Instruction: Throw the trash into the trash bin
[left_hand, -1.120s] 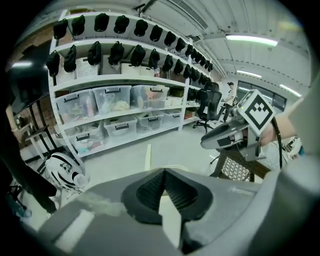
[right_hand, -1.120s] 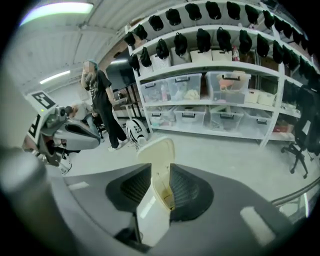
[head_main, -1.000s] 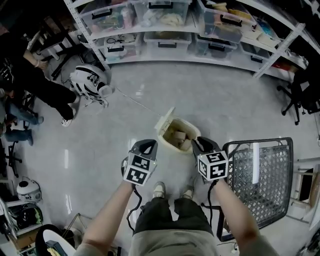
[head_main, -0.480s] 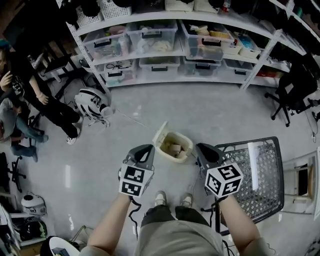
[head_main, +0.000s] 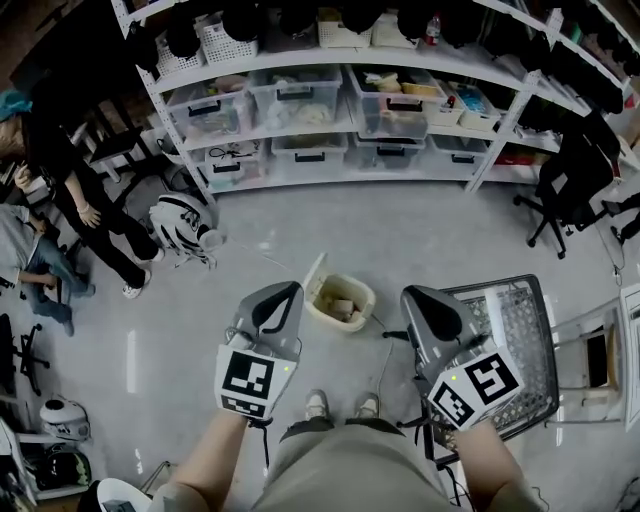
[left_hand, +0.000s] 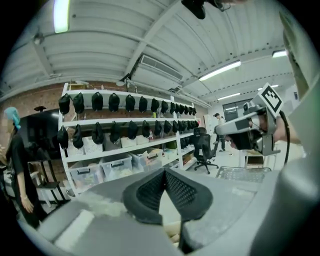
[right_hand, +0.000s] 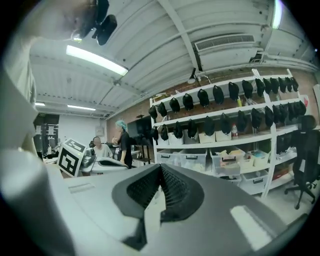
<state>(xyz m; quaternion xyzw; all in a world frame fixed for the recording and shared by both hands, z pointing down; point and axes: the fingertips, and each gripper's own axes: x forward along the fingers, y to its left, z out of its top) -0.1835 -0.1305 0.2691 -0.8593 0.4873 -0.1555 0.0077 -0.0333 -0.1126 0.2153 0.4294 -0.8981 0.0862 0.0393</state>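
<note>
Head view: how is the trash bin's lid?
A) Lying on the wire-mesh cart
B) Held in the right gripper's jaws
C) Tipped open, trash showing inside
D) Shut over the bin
C: the trash bin stands on the floor with its lid tipped up and pale trash visible inside.

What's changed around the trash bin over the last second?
The left gripper and right gripper both lifted up, away from the trash bin, jaws together and empty. The trash bin stays open on the floor, trash inside, beside the wire cart.
</note>
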